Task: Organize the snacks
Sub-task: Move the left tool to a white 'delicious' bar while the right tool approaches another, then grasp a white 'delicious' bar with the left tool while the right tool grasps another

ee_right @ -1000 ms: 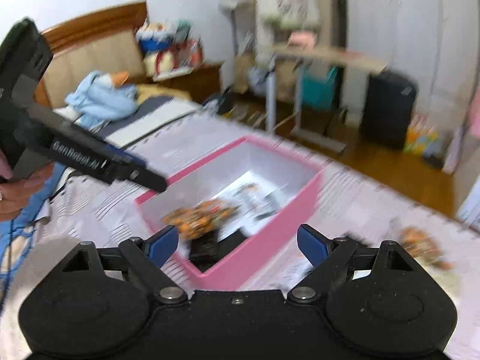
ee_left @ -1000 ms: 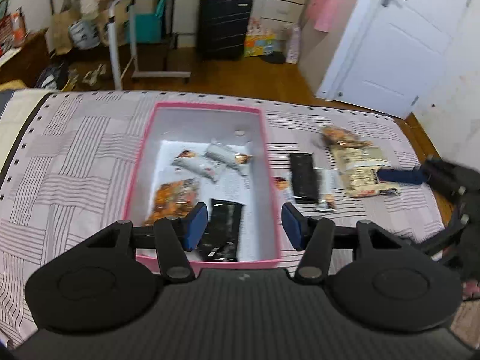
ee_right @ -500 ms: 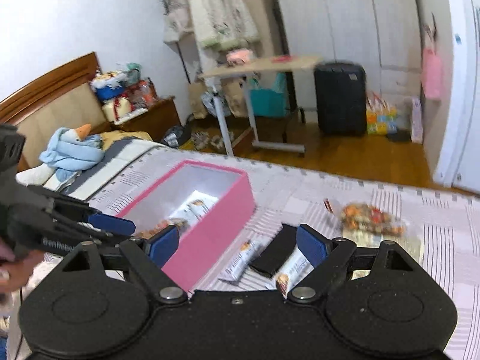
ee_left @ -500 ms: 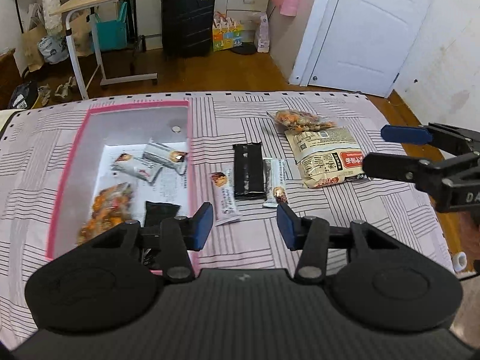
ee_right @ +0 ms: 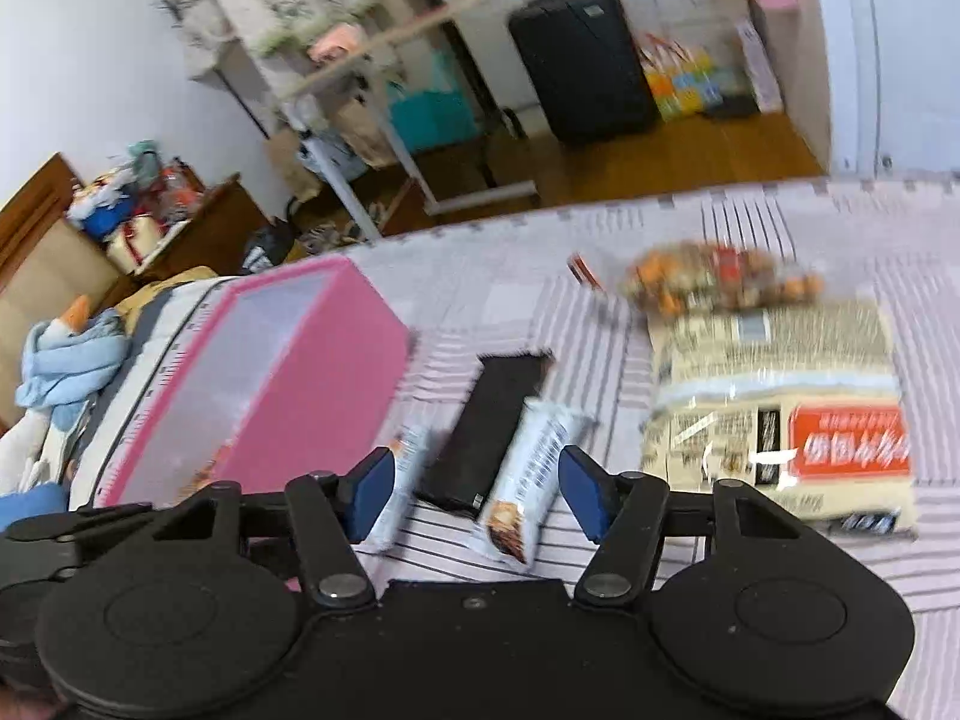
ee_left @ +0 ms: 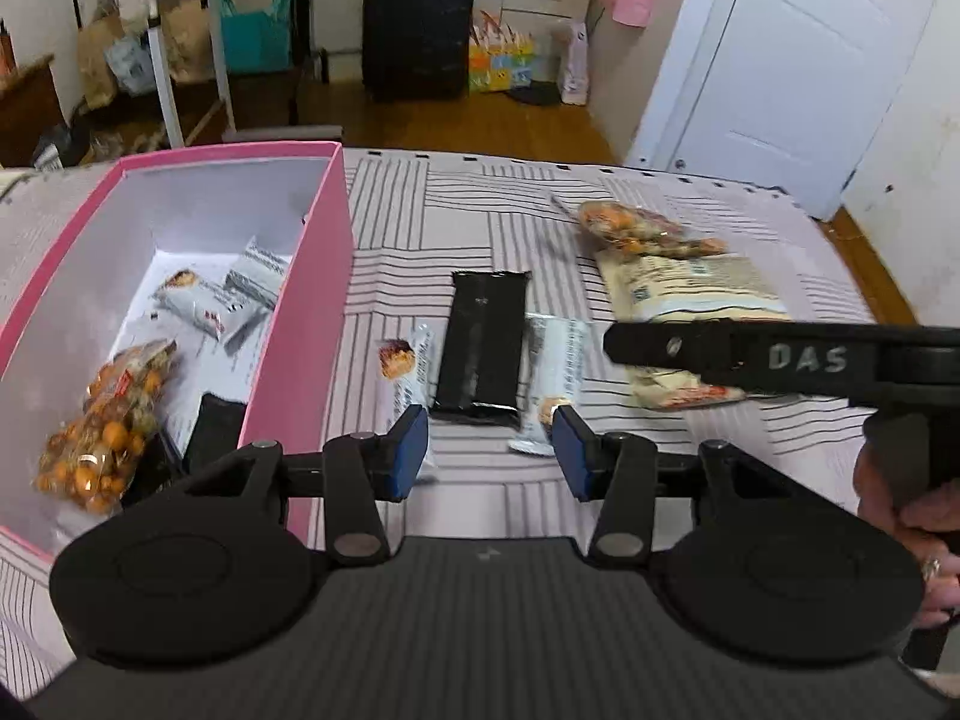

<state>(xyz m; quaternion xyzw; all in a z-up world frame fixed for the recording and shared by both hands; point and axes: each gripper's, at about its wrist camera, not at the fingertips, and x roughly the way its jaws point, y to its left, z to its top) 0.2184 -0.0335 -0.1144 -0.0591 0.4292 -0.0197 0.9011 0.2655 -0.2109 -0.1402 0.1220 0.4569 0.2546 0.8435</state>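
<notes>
Box (ee_left: pixel 312 276) w/ snack bars (ee_left: pixel 210 300), nut bag (ee_left: pixel 102 426).

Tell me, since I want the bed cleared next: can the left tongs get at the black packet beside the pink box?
Probably yes. The black packet lies flat just ahead of the empty left tongs, uncovered; white bars flank it closely.

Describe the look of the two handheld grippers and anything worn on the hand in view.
Both the left gripper and the right gripper are matte black, with round discs at the finger pivots, silver screws and blue fingertip pads. The right one's finger carries pale "DAS" lettering. The right hand wears a ring.
</notes>
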